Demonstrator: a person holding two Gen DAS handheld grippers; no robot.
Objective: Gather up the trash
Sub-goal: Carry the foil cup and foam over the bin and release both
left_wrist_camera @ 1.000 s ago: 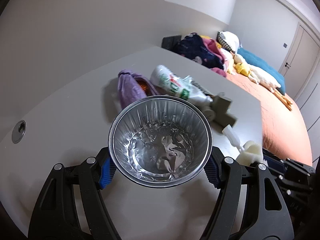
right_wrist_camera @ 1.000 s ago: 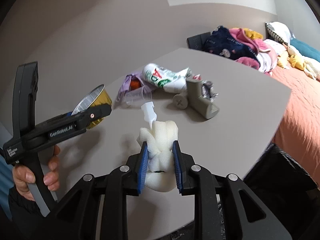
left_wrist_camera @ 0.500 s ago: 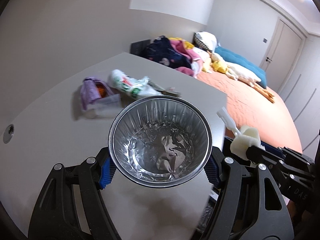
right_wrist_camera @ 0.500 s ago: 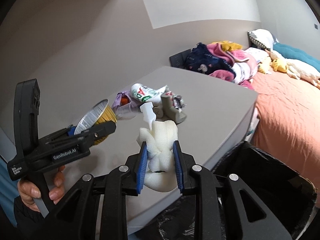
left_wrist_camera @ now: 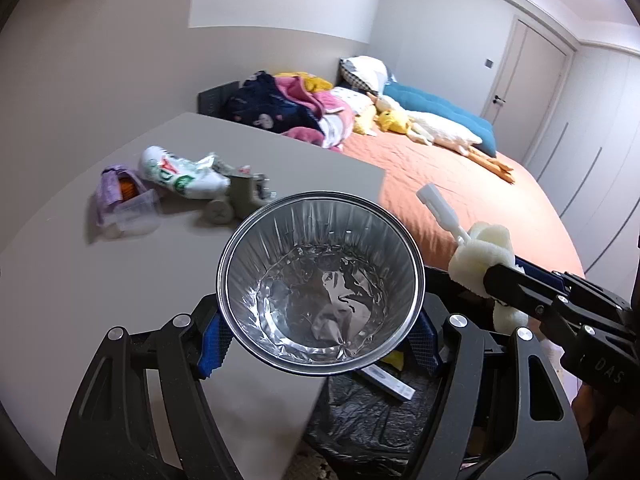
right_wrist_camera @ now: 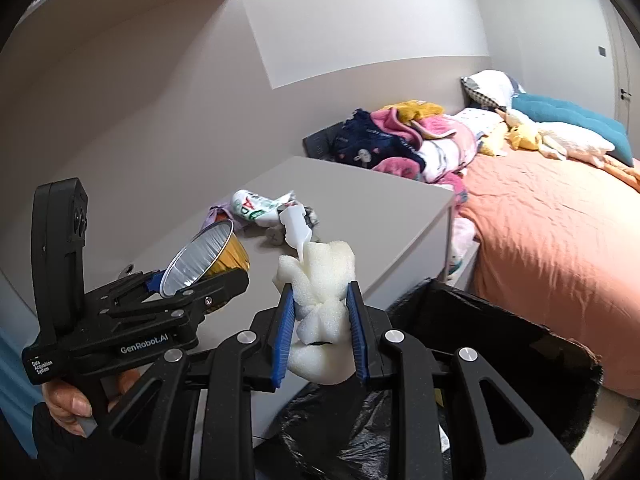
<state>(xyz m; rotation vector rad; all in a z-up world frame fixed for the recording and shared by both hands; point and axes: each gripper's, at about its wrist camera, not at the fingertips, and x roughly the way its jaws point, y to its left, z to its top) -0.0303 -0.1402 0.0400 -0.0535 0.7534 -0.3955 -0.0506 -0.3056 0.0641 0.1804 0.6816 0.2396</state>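
We carry two items above the black-lined trash bin [right_wrist_camera: 500, 360]: our left gripper [left_wrist_camera: 320, 336] clamps a foil cup [left_wrist_camera: 320, 280], our right gripper [right_wrist_camera: 320, 320] squeezes a foam wad [right_wrist_camera: 320, 304]. A crushed bottle [left_wrist_camera: 180, 174], plastic cup [left_wrist_camera: 134, 216] and purple wrapper [left_wrist_camera: 110, 184] remain on the counter [left_wrist_camera: 80, 280].

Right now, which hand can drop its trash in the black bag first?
Probably right: its gripper holds the foam nearer the black bag, while the left gripper's foil cup sits at the table edge.
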